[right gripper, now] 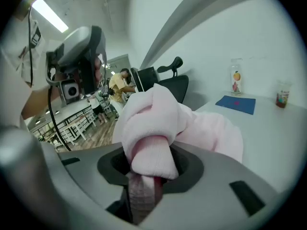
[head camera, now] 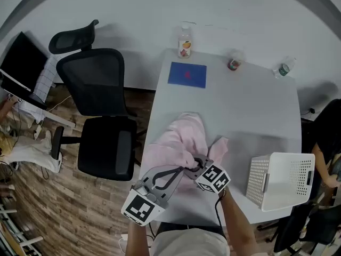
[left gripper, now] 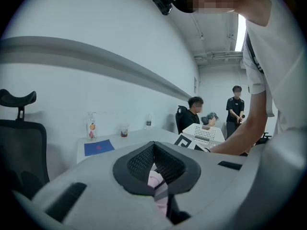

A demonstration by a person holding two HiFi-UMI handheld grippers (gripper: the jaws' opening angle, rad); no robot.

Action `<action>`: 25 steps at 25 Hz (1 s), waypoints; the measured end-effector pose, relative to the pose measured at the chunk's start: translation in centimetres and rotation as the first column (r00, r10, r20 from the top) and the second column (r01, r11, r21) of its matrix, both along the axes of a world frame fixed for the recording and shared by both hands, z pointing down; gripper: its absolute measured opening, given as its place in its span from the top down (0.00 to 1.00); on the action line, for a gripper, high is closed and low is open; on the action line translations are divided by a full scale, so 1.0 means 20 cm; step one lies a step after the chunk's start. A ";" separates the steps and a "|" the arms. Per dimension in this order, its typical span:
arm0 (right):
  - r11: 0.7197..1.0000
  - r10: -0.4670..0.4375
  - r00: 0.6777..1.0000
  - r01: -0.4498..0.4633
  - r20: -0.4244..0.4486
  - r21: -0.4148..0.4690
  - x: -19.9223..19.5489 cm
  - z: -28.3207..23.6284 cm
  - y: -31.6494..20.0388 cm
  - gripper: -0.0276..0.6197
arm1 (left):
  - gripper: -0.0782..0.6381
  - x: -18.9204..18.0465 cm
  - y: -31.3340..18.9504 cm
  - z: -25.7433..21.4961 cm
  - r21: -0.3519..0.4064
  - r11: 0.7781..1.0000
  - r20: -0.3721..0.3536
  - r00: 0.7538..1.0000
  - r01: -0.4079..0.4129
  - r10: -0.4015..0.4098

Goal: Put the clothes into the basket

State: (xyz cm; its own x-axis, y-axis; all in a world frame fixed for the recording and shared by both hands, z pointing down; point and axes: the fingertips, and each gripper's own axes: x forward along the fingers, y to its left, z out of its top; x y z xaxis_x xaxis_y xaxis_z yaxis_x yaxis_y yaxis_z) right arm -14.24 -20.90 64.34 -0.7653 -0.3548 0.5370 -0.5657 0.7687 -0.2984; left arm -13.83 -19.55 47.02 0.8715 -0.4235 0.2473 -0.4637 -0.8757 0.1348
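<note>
A pink garment [head camera: 178, 140] lies bunched on the grey table [head camera: 250, 105], near its front left part. Both grippers meet at its near edge. My left gripper [head camera: 184, 169] is shut, and a strip of the pink garment [left gripper: 156, 180] shows between its dark pads. My right gripper [head camera: 196, 164] is shut on a thick roll of the pink garment [right gripper: 158, 119], which bulges up over its jaws and hides their tips. The white perforated basket [head camera: 282, 183] stands at the table's front right corner, apart from the garment.
A black office chair [head camera: 98, 116] stands left of the table. At the table's far side are a blue mat [head camera: 187, 74], a juice bottle [head camera: 184, 41], a cup [head camera: 233, 64] and a small bottle [head camera: 284, 68]. Two people [left gripper: 196, 111] are beyond the basket.
</note>
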 end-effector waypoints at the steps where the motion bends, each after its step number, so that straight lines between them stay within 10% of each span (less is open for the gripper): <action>1: 1.000 0.024 0.999 -0.024 0.026 0.003 0.02 -0.04 0.00 0.75 | 0.89 0.01 0.01 -0.02 0.009 1.000 -0.001 1.000 -0.007 0.007; 25: 0.891 0.332 0.902 -0.396 0.275 0.224 0.58 -0.89 0.18 0.75 | 0.89 0.39 0.29 -0.37 0.200 0.939 0.003 0.959 -0.279 0.285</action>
